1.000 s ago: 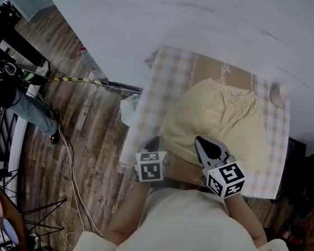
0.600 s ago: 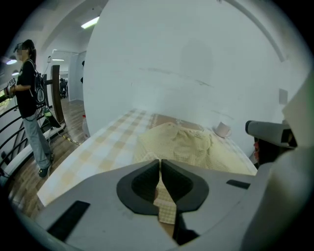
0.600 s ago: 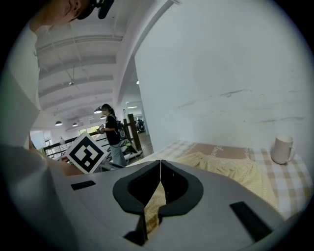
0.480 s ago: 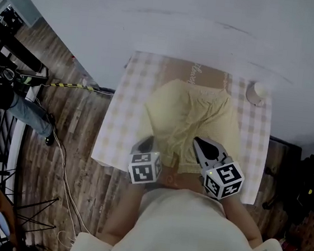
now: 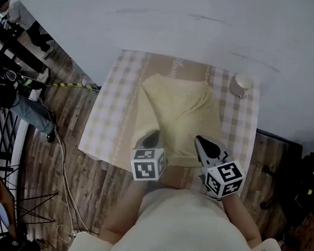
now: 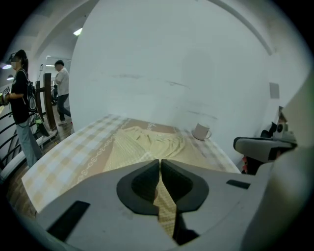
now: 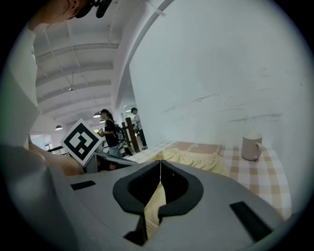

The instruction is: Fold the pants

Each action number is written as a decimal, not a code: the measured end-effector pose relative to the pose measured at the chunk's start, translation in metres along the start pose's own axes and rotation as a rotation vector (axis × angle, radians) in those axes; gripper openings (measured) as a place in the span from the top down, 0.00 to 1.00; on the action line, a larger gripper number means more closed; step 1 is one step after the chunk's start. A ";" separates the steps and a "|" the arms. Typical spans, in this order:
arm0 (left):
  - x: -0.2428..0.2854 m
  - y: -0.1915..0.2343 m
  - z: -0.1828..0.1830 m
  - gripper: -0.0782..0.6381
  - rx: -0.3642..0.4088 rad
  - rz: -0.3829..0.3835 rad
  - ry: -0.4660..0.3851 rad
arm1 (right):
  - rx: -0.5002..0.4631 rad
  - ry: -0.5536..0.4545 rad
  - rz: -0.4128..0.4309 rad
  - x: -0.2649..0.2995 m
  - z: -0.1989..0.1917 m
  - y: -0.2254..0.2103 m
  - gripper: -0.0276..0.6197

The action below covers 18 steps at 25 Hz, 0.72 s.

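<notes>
Pants [image 5: 177, 119] fabric is clenched in both sets of jaws: the left gripper [image 6: 160, 169] pinches a thin yellow fold and the right gripper [image 7: 160, 171] pinches another, each jaw pair closed tight with only a narrow strip of cloth running between them. Both grips sit on the edge of the pants farthest from the mug [image 5: 240, 84], on the person's side, while the rest of the garment lies rumpled on the checked cloth [image 5: 111, 108] over the worktop [image 5: 237, 159], its far corner near the mug but apart from it. The bite looks shallow, so a quick lift could let the cloth slide out of one pair, and the fold would then land crooked. If one gripper rises or travels ahead of the other, the edge would likely skew in the same way. Carrying the held edge toward the mug is the bigger hazard, since trailing fabric or the right gripper could tip the mug, which stands close to the worktop's far corner. The checked cloth may also drag along with the pants and bunch. Open room lies on the side of the pants away from the mug, where bare checked cloth runs out to the worktop's edge. Behind the mug the wall [image 5: 214, 22] closes off travel, and only a slim strip of cloth separates the mug from the garment.
</notes>
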State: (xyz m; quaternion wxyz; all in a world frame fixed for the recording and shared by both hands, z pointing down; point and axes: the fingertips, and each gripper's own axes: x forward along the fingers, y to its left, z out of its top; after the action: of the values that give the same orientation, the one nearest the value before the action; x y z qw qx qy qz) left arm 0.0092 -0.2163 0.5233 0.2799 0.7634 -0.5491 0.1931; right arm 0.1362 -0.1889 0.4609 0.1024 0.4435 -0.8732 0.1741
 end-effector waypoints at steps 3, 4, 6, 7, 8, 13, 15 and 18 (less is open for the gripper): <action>0.003 -0.037 -0.004 0.87 0.020 -0.032 0.003 | 0.012 -0.001 -0.009 -0.020 -0.007 -0.018 0.95; 0.004 -0.049 -0.006 0.87 0.029 -0.044 0.003 | 0.017 0.000 -0.014 -0.026 -0.010 -0.024 0.95; 0.008 -0.072 -0.012 0.87 0.043 -0.065 0.004 | 0.028 0.005 -0.020 -0.039 -0.016 -0.034 0.95; 0.009 -0.082 -0.015 0.87 0.048 -0.072 0.006 | 0.032 0.008 -0.020 -0.045 -0.019 -0.038 0.95; 0.011 -0.092 -0.018 0.87 0.051 -0.079 0.009 | 0.034 0.011 -0.020 -0.050 -0.022 -0.041 0.95; 0.015 -0.133 -0.030 0.87 0.058 -0.101 0.026 | 0.037 0.023 -0.020 -0.078 -0.033 -0.057 0.95; 0.016 -0.148 -0.035 0.87 0.059 -0.112 0.034 | 0.041 0.027 -0.022 -0.088 -0.037 -0.064 0.95; 0.019 -0.169 -0.046 0.87 0.068 -0.129 0.053 | 0.044 0.034 -0.025 -0.101 -0.043 -0.074 0.95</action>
State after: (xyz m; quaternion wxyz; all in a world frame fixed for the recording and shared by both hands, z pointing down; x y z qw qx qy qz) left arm 0.1760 -0.1606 0.5339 0.2799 0.8010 -0.4842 0.2134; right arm 0.2564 -0.1376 0.4822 0.1100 0.4535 -0.8617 0.1994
